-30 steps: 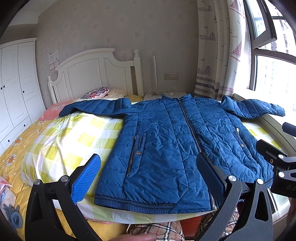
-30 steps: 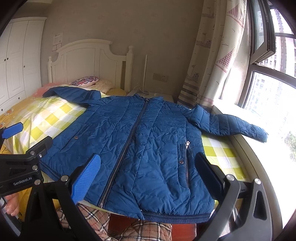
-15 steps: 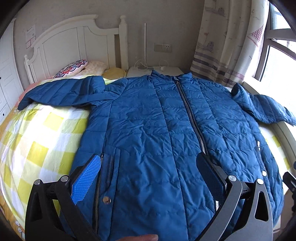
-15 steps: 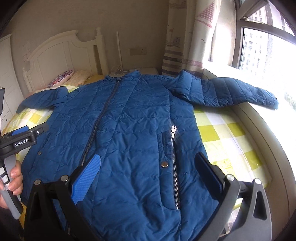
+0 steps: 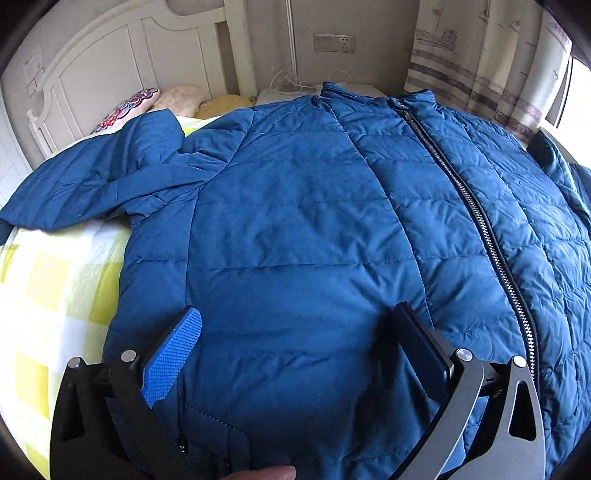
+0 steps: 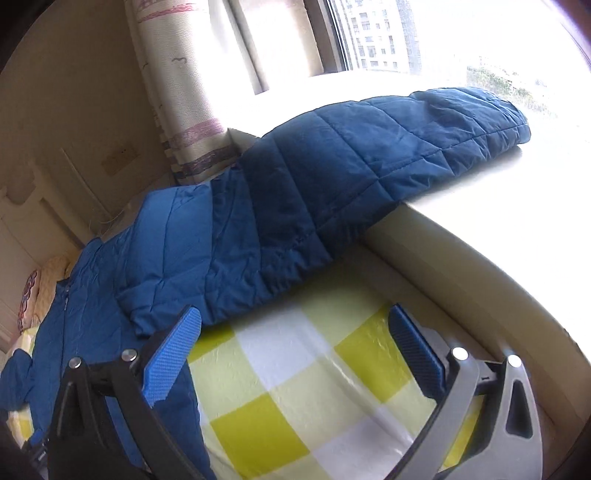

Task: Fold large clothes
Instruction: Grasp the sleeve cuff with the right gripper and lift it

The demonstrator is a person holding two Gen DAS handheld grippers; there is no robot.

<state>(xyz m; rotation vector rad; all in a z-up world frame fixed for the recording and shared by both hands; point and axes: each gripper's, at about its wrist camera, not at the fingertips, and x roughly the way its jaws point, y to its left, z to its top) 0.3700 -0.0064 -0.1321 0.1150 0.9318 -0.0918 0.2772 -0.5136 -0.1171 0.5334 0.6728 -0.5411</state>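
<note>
Hovering over blue jacket (image 5: pixel 295 229), left gripper (image 5: pixel 291 332) jaws wide, nothing held. Right gripper (image 6: pixel 295 332) jaws wide over checked blanket (image 6: pixel 295 387); sleeve (image 6: pixel 369 158) at 12 o'clock.

1. A home bedroom is showing here: a white panelled headboard (image 5: pixel 110 62) is standing behind pillows (image 5: pixel 127 107).
2. A yellow-and-white checked bedspread (image 6: pixel 314 387) is covering the bed.
3. A patterned curtain (image 6: pixel 177 74) is hanging beside a window (image 6: pixel 388 33) that is looking out on apartment blocks.
</note>
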